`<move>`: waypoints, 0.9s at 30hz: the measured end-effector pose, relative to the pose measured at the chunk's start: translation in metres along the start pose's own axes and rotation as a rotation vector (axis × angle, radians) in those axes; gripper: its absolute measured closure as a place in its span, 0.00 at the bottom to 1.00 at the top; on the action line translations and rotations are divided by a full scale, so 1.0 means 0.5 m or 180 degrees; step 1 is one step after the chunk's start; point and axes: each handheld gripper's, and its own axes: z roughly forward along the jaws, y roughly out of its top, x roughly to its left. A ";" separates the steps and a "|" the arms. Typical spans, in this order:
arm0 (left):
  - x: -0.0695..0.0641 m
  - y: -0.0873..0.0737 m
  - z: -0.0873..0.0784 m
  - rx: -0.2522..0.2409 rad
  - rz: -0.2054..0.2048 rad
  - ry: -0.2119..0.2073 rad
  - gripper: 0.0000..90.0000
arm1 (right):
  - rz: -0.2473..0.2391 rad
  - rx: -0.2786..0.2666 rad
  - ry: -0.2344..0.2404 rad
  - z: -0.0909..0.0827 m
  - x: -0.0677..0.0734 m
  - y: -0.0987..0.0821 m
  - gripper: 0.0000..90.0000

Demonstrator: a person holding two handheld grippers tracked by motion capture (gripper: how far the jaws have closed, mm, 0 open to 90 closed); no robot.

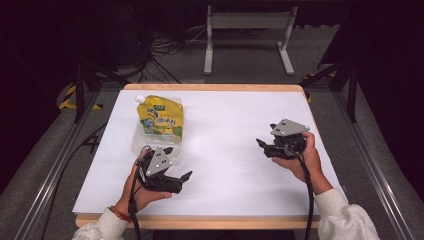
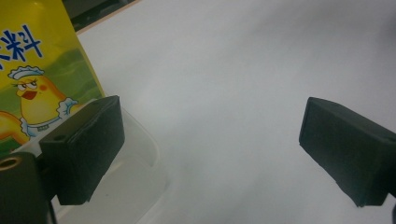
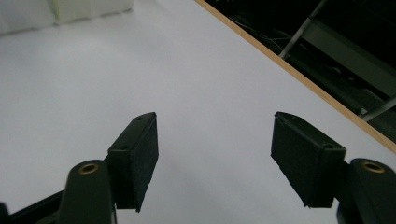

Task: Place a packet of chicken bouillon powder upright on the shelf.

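The yellow spouted pouch stands, or leans, in a shallow clear plastic tray toward the far left part of the white counter, its white spout pointing up and toward the far left corner. From where I stand, the left hand-held gripper is plainly the nearer of the two: it sits just this side of the tray, right at its near rim, while the right hand-held gripper is well apart from it, over on the right half of the counter with bare white surface between. In the left gripper view the pouch and the tray's rim lie off to the left of the left hand-held gripper, beside its left jaw, not between the two; the jaws are spread wide with nothing in them. So the pouch lies up and to the side of that tool's line, and I'd judge the hand would need to swing its nose toward the far left before any grasp could happen. The pouch's long axis runs from base to spout, roughly away from the person. In its own view the right hand-held gripper is also spread and empty, looking along bare counter toward the wooden edge.
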 end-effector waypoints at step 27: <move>-0.037 -0.044 0.022 0.0377 0.0119 -0.0103 0.09 | -0.0018 0.0236 -0.0060 -0.060 0.025 -0.153 0.23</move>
